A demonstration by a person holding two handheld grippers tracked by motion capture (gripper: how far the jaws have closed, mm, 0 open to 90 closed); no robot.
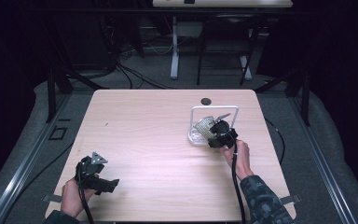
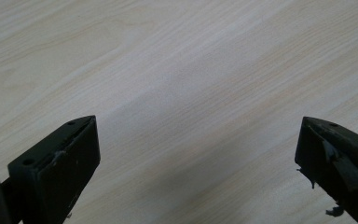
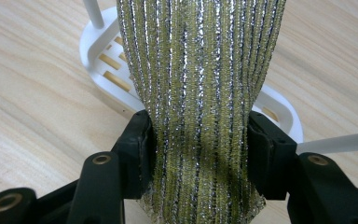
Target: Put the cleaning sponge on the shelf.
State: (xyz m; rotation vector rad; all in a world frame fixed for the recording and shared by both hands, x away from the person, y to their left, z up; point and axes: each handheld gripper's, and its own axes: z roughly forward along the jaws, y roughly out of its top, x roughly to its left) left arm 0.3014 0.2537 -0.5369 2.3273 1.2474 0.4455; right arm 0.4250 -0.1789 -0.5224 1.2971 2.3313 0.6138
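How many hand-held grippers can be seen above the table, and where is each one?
2. The left hand-held gripper hangs open at the table's near left. The right hand-held gripper is at the white rack, shut on a glittery striped cloth.

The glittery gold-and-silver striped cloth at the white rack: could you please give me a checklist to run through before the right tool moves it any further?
1. Right tool is shut on the glittery gold-and-silver striped cloth, a jaw pressing each side: ok.
2. Cloth is over the white slotted plastic rack base: ok.
3. Cloth free of the rack's white wire frame: cannot tell.
4. Left tool is open with nothing between its jaws: ok.
5. Left tool is well apart from the rack, near the front left of the light wooden table: ok.
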